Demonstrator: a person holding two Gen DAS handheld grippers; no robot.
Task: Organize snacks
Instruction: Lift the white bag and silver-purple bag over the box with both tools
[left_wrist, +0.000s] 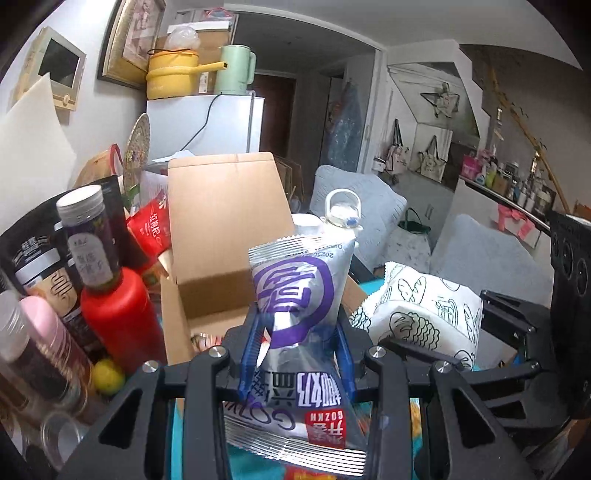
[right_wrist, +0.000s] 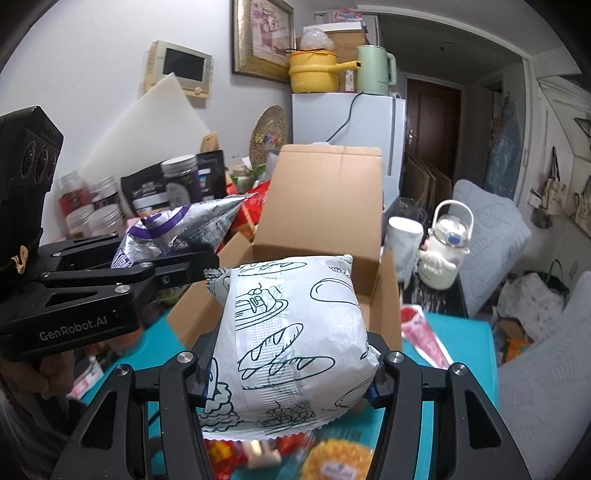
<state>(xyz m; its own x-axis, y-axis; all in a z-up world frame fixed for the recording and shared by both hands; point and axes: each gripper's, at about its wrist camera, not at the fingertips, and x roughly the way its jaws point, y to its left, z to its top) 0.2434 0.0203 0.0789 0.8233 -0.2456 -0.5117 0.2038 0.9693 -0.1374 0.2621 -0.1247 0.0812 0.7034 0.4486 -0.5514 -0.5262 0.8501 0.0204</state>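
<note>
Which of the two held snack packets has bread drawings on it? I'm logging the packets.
The puffy white packet with black line drawings of loaves, clamped in the right claw. The left claw grips a silver foil pouch with a purple emblem.

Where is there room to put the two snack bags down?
Inside the open cardboard box, whose floor looks mostly bare. Some teal table shows right of the box, beside the pink packet. Left of the box is crowded with jars and a red bottle.
</note>
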